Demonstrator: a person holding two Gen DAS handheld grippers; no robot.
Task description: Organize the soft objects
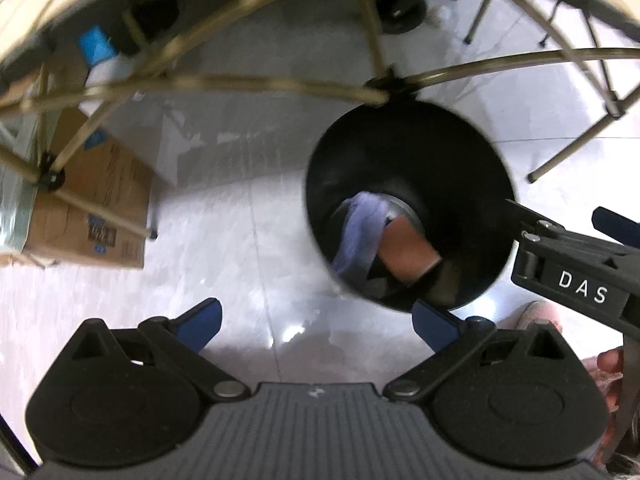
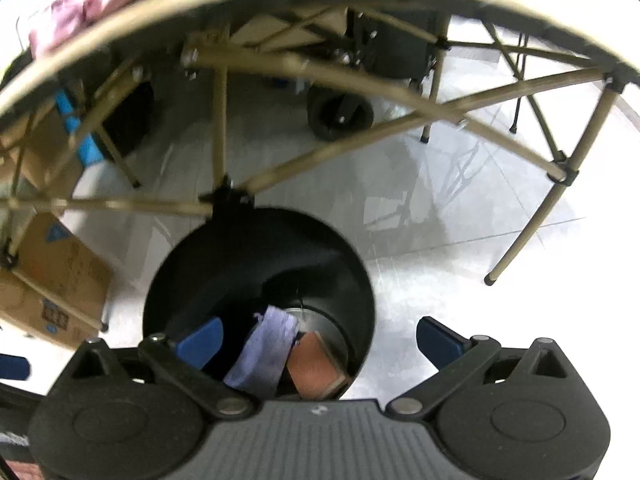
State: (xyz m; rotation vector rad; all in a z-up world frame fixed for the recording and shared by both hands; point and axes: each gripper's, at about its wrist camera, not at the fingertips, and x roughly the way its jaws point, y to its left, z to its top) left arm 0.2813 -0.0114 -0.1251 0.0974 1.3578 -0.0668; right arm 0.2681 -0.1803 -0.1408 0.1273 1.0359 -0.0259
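Where bin (image 2: 168, 280) shadows, lavender cloth (image 2: 264, 350) half-hidden

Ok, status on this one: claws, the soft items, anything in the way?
Left claw open, empty. Right claw open, empty, over black bin. Lavender cloth, brown piece in bin. Nothing blocking.

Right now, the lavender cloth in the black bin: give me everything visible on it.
The lavender cloth is a soft, thin fabric piece, pale purple, crumpled and folded lengthwise. It lies draped at a slant deep inside the black bin, near the bottom. Its lower right side lies against or over a brown rectangular piece; whether they touch is unclear. Neither gripper holds it: the right gripper is open above the bin and the left gripper is open beside it.
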